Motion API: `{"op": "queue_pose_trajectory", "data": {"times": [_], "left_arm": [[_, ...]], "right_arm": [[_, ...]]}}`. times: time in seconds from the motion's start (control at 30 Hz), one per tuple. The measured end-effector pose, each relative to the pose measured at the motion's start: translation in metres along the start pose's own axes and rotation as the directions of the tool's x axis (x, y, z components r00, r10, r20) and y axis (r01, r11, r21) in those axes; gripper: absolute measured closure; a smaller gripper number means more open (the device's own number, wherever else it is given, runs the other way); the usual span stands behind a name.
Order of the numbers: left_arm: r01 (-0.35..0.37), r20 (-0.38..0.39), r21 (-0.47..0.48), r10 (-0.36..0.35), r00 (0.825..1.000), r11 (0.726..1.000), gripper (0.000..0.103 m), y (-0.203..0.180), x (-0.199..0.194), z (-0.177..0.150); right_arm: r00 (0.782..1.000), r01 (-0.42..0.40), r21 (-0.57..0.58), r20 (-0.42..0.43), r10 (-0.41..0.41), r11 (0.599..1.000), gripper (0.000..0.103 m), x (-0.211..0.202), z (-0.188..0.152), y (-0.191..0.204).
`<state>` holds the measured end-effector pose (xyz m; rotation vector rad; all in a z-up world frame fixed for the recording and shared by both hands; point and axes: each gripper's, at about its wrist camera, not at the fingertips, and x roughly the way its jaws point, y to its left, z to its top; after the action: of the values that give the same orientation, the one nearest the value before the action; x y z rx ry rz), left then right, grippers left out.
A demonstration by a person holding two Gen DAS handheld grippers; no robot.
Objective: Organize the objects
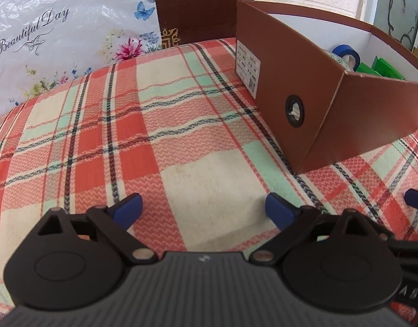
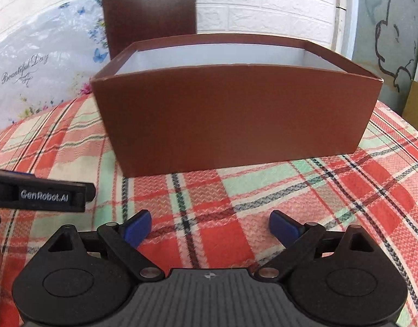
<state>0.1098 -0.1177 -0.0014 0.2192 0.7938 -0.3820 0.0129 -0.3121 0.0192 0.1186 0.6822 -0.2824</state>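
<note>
Plaid cloth in red, cream and mint covers the whole work surface, with a white brick-pattern wall behind it and a flowered plastic sheet hanging at the far left.

An open brown cardboard box sits on the cloth at the far side, its inside white. From the right wrist view its long side faces the camera squarely, straight ahead. From the left wrist view the same box lies ahead and to the right, one corner turned toward the camera, an end wall showing a white label and a round black-ringed hole.

Inside the box, seen over the wall in the left view, are a roll of blue tape and, just right of it, something green whose shape cannot be made out. No loose objects show on the cloth.

Both tools sit low at the near edge, side by side. The left gripper has its blue-tipped jaws spread wide with only cloth between them. The right gripper is likewise wide apart and holds nothing. The right one looks better placed for the box, being centred on its long wall.
</note>
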Motion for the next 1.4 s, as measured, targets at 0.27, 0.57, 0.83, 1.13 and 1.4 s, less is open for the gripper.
{"op": "queue_pose_trajectory", "data": {"times": [0.27, 0.57, 0.83, 1.13, 1.4], "left_arm": [[-0.033, -0.028, -0.023, 0.033, 0.999, 0.999, 0.001, 0.012, -0.011, -0.013], [-0.072, -0.031, -0.060, 0.070, 0.997, 0.996, 0.000, 0.024, -0.031, -0.036], [-0.083, -0.041, -0.089, 0.080, 0.996, 0.992, 0.000, 0.030, -0.046, -0.052], [-0.091, 0.033, -0.093, 0.095, 0.995, 0.991, 0.000, 0.021, -0.094, -0.057], [-0.108, 0.154, -0.084, 0.120, 0.981, 0.991, 0.000, 0.009, -0.144, -0.061]], "right_arm": [[0.999, -0.051, -0.035, -0.014, 0.051, 0.998, 0.007, -0.019, -0.016, 0.020], [0.993, -0.114, -0.067, -0.029, 0.113, 0.991, 0.007, -0.042, -0.032, 0.041], [0.989, -0.148, -0.011, -0.031, 0.147, 0.989, 0.009, -0.064, -0.040, 0.038], [0.986, -0.139, 0.009, 0.092, 0.138, 0.990, 0.008, -0.106, -0.039, 0.023], [0.974, -0.156, 0.010, 0.168, 0.152, 0.988, 0.008, -0.141, -0.047, 0.014]]}}
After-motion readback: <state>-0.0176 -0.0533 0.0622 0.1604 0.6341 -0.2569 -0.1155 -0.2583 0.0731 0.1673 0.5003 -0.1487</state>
